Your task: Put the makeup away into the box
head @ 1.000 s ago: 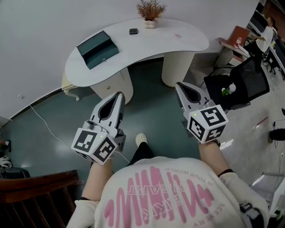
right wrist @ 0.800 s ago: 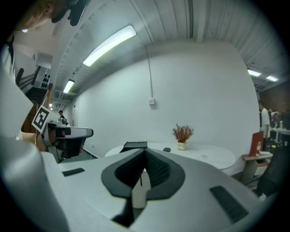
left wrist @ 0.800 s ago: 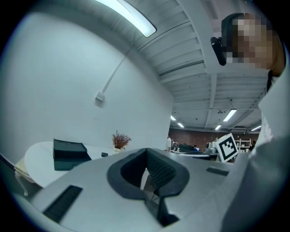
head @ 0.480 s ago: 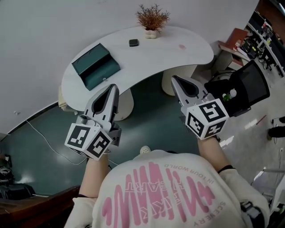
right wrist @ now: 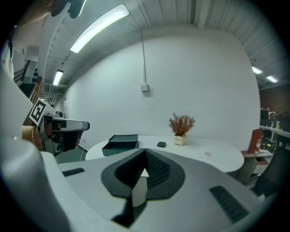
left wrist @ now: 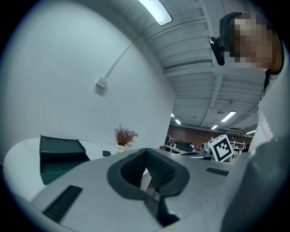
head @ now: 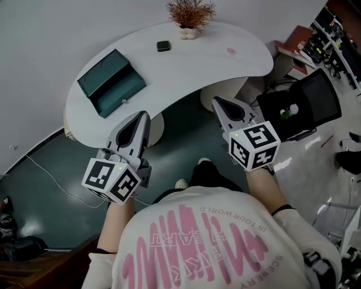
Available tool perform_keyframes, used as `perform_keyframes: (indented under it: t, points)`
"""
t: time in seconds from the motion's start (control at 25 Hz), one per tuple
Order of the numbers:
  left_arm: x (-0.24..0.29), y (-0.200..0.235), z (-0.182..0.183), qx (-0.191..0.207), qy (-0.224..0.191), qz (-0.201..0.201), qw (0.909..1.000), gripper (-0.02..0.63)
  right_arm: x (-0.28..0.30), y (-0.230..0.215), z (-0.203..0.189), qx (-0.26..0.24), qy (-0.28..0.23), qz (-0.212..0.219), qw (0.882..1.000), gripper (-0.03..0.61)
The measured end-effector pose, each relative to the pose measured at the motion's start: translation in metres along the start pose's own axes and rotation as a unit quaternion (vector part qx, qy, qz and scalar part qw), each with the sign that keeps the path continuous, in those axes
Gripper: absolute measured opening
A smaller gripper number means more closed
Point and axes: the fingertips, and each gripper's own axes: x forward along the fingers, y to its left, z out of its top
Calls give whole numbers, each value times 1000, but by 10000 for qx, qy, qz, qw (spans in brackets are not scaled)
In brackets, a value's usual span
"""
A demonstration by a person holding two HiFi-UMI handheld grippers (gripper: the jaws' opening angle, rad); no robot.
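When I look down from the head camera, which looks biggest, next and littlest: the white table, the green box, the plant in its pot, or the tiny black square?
Largest to smallest:
1. curved white table
2. dark green rectangular box
3. dried reddish plant in a white pot
4. small black square case
No two look alike.

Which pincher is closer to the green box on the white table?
Left. The left gripper is just off the table edge near the green box; the right gripper sits farther along, past the table's middle.
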Motion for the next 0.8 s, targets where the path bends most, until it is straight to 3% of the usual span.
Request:
perform_keyframes:
  t: [0.24,0.8]
  points:
    - [26,32,-8,-52,97,232,9997,3,39,-42,-10,102,112,-122,9998,0]
    - [165,82,16,9,145,588,9982,3,149,-185,31,135,23,-131,9998,0]
